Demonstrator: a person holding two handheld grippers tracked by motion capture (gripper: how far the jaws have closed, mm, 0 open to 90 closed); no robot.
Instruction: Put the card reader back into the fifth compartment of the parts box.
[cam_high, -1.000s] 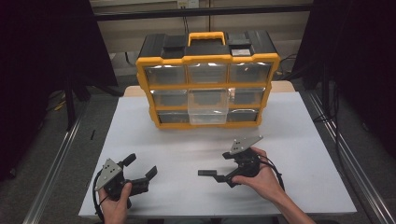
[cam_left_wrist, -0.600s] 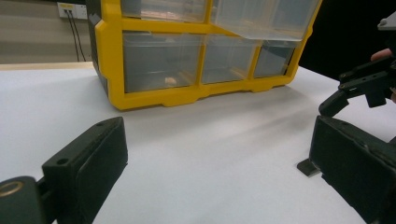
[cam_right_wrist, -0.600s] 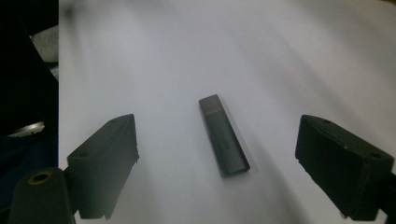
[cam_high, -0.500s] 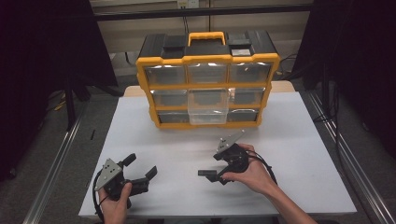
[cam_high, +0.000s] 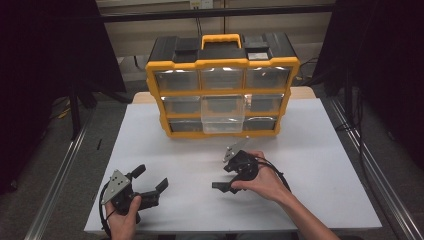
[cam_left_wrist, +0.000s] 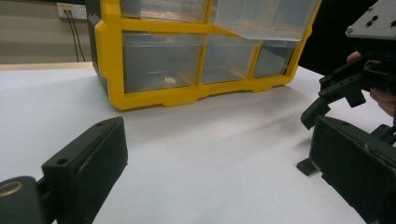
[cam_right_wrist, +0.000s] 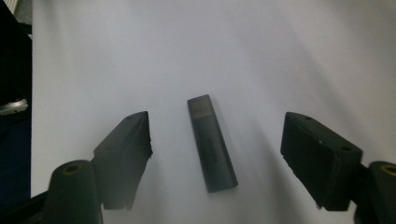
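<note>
A: Closing in, the right gripper (cam_right_wrist: 215, 154) has just been narrowing its jaws, not yet touching the dark USB stick (cam_right_wrist: 212, 142) lying flat on the white desk (cam_high: 320, 150), near-centre.

B: Risk?

A: It's thin and flat; jaws riding high could skid it away. The left gripper (cam_high: 150, 185), wide and empty, rests near-left, before the yellow drawer cabinet (cam_high: 222, 85).

White table (cam_high: 150, 125) (dim room) between black curtains (cam_high: 45, 75).
</note>
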